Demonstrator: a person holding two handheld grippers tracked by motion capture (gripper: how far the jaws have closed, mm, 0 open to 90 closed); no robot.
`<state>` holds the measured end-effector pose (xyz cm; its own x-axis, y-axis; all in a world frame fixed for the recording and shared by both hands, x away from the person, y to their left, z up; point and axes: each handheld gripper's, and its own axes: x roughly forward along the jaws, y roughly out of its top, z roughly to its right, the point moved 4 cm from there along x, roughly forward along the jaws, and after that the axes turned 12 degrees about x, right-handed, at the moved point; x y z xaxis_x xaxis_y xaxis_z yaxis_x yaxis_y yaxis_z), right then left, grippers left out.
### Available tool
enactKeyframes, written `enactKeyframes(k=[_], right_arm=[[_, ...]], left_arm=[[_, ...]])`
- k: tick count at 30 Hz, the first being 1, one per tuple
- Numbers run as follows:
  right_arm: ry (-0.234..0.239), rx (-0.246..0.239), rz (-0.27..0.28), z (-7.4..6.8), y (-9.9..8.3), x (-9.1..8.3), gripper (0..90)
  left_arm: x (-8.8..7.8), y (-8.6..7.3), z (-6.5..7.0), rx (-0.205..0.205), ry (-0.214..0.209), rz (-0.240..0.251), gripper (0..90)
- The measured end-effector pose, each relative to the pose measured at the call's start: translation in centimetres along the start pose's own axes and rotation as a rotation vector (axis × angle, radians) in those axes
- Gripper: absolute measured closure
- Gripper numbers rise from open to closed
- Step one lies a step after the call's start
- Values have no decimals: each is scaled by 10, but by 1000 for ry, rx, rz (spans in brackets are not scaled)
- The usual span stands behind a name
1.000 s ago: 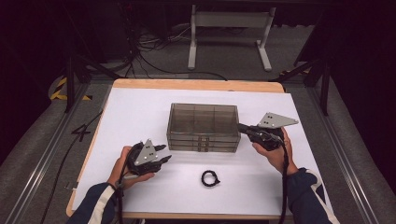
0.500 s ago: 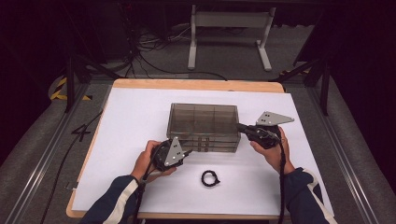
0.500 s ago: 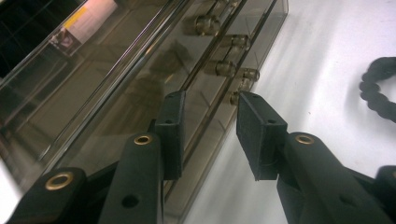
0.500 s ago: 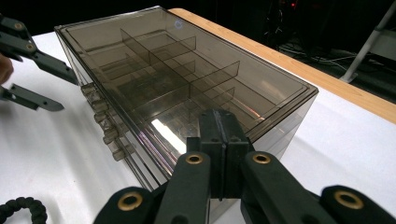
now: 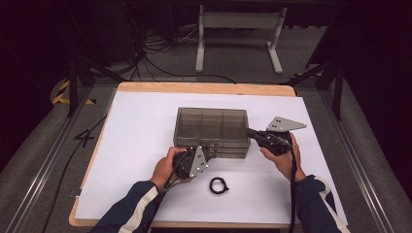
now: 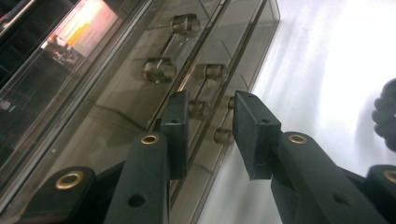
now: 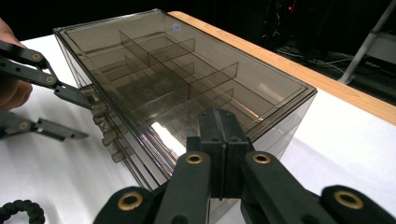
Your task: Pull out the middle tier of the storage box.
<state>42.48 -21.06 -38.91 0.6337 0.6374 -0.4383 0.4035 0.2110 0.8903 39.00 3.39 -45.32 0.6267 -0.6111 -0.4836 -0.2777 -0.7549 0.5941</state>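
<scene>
A smoky see-through drawer box (image 5: 211, 127) with inner dividers stands mid-table. My left gripper (image 5: 209, 155) is at the box's front face, and its jaws have just been closing. In the left gripper view the left gripper (image 6: 208, 119) stands open, its pads either side of a clear drawer handle (image 6: 198, 108) with a gap on both sides. The right gripper (image 5: 250, 132) is shut with nothing in it, its tips against the box's right end. The right gripper view has the shut right gripper (image 7: 218, 123) at the box's upper edge (image 7: 280, 109) and the left gripper (image 7: 88, 120) at the handles.
A black cord loop (image 5: 218, 185) lies on the white sheet (image 5: 141, 126) just in front of the box, between my hands; it also appears as the loop (image 7: 21, 212). The wooden table edge (image 5: 204, 88) runs behind. Cables and a stand base lie on the floor beyond.
My left hand has carried its gripper rightward to the box's front, and its jaws have narrowed around a drawer handle. The right gripper has stayed against the box's end.
</scene>
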Motion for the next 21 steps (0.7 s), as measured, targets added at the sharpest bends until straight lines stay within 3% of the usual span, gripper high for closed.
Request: enactKeyframes(k=[2, 7, 10, 17, 19, 21], right_arm=[[2, 1, 2, 0, 0, 0, 900], [-5, -2, 5, -1, -1, 0, 900], [-9, -7, 5, -1, -1, 0, 900], [-20, -19, 11, -2, -1, 0, 900], [-20, -17, 12, -2, -2, -1, 900], [-21, -18, 14, -3, -2, -1, 900]], left_arm=[[0, 1, 0, 11, -1, -5, 697], [1, 3, 6, 51, 56, -37, 714], [3, 4, 12, 110, 106, -57, 719], [7, 7, 27, 288, 275, -139, 768], [8, 8, 29, 294, 289, -149, 770], [10, 9, 31, 329, 324, -162, 771]])
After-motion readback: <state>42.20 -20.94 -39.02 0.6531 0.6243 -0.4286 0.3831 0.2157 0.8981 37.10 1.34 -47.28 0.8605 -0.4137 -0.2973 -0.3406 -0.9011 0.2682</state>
